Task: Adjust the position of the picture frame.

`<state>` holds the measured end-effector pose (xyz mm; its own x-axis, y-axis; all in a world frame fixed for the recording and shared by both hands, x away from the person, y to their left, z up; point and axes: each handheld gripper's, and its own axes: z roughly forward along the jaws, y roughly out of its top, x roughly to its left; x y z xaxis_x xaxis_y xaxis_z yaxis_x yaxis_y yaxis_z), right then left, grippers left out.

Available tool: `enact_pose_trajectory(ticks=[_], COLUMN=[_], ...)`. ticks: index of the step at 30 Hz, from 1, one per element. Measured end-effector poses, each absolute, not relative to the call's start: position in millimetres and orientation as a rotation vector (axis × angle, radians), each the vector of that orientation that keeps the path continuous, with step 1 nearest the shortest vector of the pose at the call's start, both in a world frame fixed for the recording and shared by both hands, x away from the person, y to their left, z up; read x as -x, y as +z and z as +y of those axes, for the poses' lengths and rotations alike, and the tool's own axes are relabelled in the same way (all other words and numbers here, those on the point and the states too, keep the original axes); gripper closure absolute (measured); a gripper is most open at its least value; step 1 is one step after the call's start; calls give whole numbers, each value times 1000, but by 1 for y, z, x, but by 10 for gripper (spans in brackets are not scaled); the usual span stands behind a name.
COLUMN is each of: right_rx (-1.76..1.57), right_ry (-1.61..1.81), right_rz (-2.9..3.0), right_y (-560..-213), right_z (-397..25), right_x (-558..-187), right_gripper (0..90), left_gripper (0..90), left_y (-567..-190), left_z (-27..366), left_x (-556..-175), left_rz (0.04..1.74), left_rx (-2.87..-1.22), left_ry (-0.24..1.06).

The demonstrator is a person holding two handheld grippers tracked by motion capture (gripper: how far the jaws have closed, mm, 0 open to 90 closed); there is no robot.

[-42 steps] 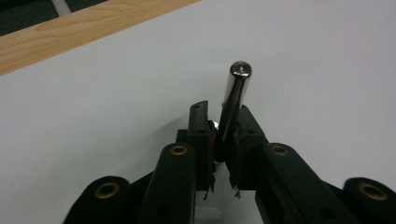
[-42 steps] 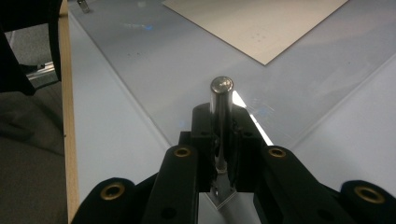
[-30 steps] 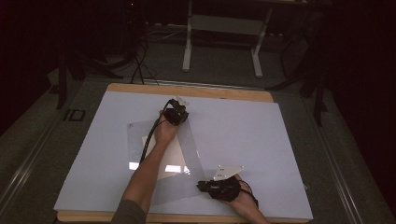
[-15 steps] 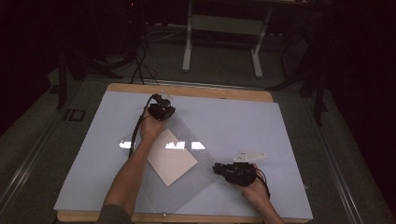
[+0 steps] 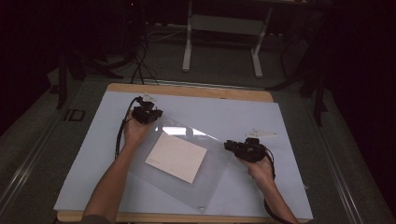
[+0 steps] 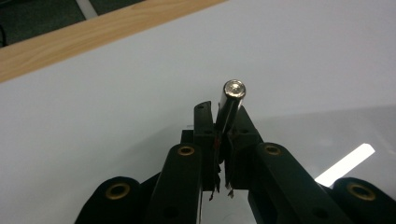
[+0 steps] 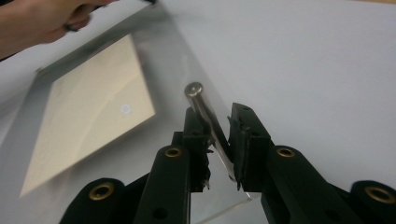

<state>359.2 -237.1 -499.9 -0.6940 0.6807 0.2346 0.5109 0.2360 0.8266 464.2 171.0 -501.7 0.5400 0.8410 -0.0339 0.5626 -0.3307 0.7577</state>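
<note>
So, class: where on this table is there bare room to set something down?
The blue mat is bare along its far edge and right side, and left of the left gripper. The middle is crowded: the clear sheet over the card, held by both grippers, right gripper.

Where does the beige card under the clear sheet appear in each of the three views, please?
High view: the beige card lies mid-table under the clear sheet, between the left gripper and right gripper.
Left gripper view: the card is not in this picture; a corner of the clear sheet is.
Right gripper view: the card is at upper left.
Shared landmark: the clear sheet, with a silver stud at each gripped corner.
</note>
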Motion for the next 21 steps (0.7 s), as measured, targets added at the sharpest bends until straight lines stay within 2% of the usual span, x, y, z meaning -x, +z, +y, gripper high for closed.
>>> enact_pose_trajectory(ticks=[13, 21], right_rx=[-1250, -1312], right_ry=[1354, 1269], right_rz=[2304, 2311], right_y=[-506, -516], right_z=[-237, -232], right_x=[-435, -458], right_gripper=[782, 800], left_gripper=[854, 853], left_y=[-504, -521], left_z=[184, 185], left_x=[-451, -441], left_rz=[1171, 1212], left_rx=[-2050, -2037], left_ry=[486, 446])
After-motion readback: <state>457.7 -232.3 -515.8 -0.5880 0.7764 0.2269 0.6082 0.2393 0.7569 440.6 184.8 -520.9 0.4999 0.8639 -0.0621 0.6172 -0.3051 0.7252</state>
